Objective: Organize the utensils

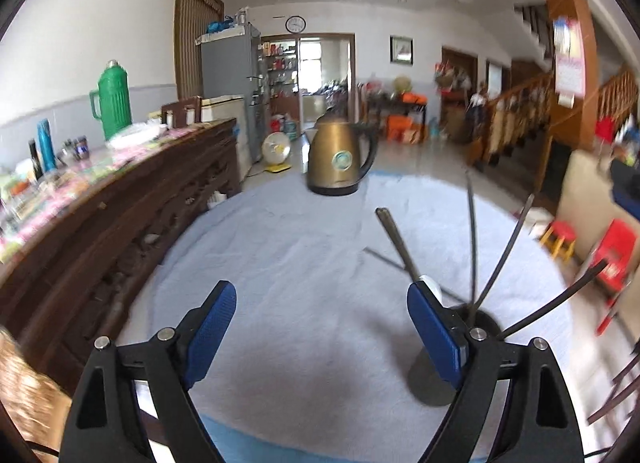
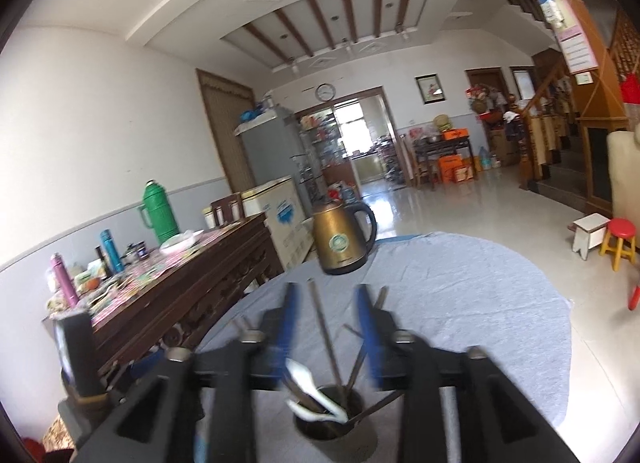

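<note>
Left wrist view first, and the left gripper (image 1: 320,327) hangs low over the grey tablecloth (image 1: 300,243) with its blue pads spread wide and nothing between them. Just beside its right finger stands the dark utensil holder (image 1: 480,313), chopsticks (image 1: 473,247) fanning up and out of it, a spoon handle (image 1: 394,237) leaning away to the left. They splay like that because the cup is narrow and the long pieces simply rest against its rim. Over to the right wrist view, and it's smeared with motion blur, but the right gripper (image 2: 328,337) sits directly above the same utensil holder (image 2: 328,415), looking down into its mouth, where a white spoon (image 2: 316,407) lies curled against the near rim among the chopsticks (image 2: 326,327). Its fingers stand moderately apart and I see nothing clamped between them, though the blur makes that hard to swear to. My read: the utensils are largely gathered in the cup, and the right side hovers there to drop or adjust a piece, while the left waits open at the side, tilted slightly down toward the cloth. At the table's far edge stands a gold kettle (image 1: 340,159), well apart from the action. One stray dark stick (image 1: 384,257) seems to lie flat on the cloth beyond the holder, possibly the next pick.
</note>
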The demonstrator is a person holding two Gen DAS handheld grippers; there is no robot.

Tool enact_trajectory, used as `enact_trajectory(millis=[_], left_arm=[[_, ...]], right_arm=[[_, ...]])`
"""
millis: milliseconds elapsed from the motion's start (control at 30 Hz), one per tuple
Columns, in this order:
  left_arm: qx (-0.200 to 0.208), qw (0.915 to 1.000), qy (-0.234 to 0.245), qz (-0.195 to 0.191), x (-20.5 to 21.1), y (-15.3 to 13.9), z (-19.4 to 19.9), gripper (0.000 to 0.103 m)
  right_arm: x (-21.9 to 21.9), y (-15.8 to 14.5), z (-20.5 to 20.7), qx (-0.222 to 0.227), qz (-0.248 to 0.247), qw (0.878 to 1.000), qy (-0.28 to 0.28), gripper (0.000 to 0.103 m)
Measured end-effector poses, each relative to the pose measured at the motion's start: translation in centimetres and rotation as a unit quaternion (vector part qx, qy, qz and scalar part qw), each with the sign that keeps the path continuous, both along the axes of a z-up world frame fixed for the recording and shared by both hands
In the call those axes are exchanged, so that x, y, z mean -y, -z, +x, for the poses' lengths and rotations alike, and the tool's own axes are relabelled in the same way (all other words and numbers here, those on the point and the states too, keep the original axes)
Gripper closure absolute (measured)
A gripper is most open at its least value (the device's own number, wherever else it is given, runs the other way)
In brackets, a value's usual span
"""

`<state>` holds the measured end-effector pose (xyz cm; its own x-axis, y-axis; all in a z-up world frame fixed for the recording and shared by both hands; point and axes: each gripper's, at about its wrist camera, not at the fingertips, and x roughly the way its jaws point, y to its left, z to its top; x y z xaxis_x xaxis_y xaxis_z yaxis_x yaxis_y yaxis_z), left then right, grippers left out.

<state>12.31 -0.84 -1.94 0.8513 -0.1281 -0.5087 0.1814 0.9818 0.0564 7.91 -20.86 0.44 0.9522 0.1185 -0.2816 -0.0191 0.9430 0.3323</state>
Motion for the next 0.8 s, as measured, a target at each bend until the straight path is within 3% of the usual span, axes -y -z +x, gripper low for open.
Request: enact_trajectory(millis=[33,200,500,800], left_arm=[[0.001,1.0000,-0.002,0.008,0.1,-0.1,-0.3,0.013],[0.008,0.9995,-0.013,0.029,0.6,-1.0,-1.6,0.007],[0.017,0.9985,-0.030,0.043,0.9,-2.5,-3.9,0.005],[0.034,0.9973,-0.034,0.055,1.5,-4.0,-6.2,0.005]], right_arm=[[-0.1,0.0,-0.3,0.001,-0.002,1.000,-0.002,0.042],[-0.6,0.0,-1.8,-0.001,-0.022,1.000,-0.010,0.042],[-0.6,-0.2,-3.5,-0.016,-0.037,0.999,0.000,0.042],[-0.7,0.4,-4.5,-0.065,-0.060,0.996,-0.003,0.042]])
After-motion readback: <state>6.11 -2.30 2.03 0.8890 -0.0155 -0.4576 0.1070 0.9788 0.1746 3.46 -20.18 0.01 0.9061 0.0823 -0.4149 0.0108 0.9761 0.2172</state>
